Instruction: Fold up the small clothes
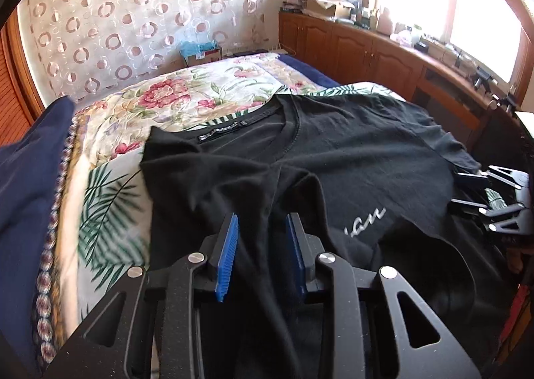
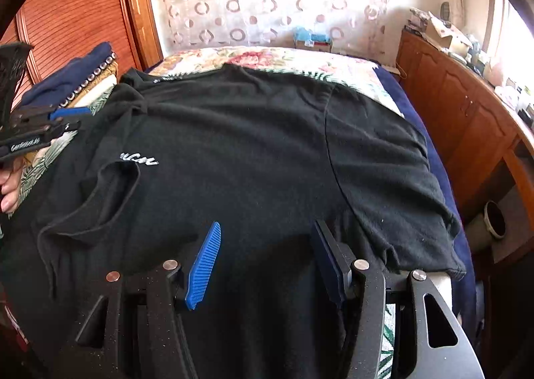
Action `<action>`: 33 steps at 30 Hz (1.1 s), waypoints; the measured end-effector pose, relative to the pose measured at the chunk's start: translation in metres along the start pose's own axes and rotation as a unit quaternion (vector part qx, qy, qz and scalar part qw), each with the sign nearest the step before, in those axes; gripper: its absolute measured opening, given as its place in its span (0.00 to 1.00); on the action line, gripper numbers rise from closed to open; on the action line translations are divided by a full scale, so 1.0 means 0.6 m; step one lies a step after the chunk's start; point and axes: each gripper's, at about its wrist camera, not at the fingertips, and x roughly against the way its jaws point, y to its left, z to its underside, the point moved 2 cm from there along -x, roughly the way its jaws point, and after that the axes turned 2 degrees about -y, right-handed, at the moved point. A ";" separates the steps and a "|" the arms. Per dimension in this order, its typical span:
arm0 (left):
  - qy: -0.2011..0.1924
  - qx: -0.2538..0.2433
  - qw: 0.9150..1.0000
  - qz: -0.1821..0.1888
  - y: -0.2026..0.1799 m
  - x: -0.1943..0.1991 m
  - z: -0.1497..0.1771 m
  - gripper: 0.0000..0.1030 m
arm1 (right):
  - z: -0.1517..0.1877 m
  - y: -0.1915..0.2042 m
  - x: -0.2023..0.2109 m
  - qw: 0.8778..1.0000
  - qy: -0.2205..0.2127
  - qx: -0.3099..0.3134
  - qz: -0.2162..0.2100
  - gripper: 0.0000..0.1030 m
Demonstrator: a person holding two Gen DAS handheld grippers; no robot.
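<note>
A black T-shirt (image 1: 360, 152) with white script lettering lies spread on the bed, collar towards the far side; it also fills the right wrist view (image 2: 253, 145). Its left sleeve is folded over onto the chest. My left gripper (image 1: 262, 222) is open, its blue pads either side of a raised fold of the shirt's left part; whether it touches the cloth I cannot tell. It also shows at the left in the right wrist view (image 2: 71, 118). My right gripper (image 2: 267, 229) is open over the shirt's lower part. It also shows at the right edge in the left wrist view (image 1: 460, 188).
The bed has a floral and palm-leaf cover (image 1: 187, 98). A navy blue cloth (image 1: 30, 185) with a beaded trim lies at the bed's left. Wooden cabinets (image 1: 350, 42) with clutter on top run along the right under the window. A grey pipe (image 2: 490, 222) sits on the floor at the right.
</note>
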 end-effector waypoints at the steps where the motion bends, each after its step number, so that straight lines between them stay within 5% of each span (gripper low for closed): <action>1: 0.007 -0.003 1.000 -0.002 -0.001 -0.010 -0.004 0.30 | -0.002 0.000 0.000 1.000 0.000 -0.002 -0.001 0.57; 11: 0.032 -0.003 0.999 -0.006 0.006 -0.063 -0.006 0.42 | 0.001 0.002 0.007 1.000 0.000 0.012 0.018 0.57; 12: 0.031 -0.007 0.999 -0.003 0.006 -0.062 -0.006 0.38 | 0.002 0.001 0.008 1.000 -0.001 0.012 0.017 0.57; 14: 0.034 -0.012 0.999 0.020 0.007 -0.061 -0.008 0.08 | 0.003 0.002 0.008 1.000 -0.001 0.014 0.019 0.57; 17: 0.037 -0.009 0.999 0.019 0.015 -0.052 -0.013 0.06 | 0.004 0.001 0.008 1.000 -0.002 0.014 0.020 0.57; 23: -0.033 0.021 0.999 -0.027 0.098 0.059 -0.043 0.06 | 0.005 0.001 0.008 1.000 -0.002 0.014 0.020 0.57; 26: -0.056 0.031 0.995 -0.078 0.163 0.113 -0.056 0.06 | 0.004 0.001 0.009 1.000 -0.002 0.014 0.020 0.57; 33: -0.052 0.063 0.988 -0.129 0.265 0.155 -0.041 0.07 | 0.006 0.000 0.010 1.000 -0.002 0.015 0.021 0.58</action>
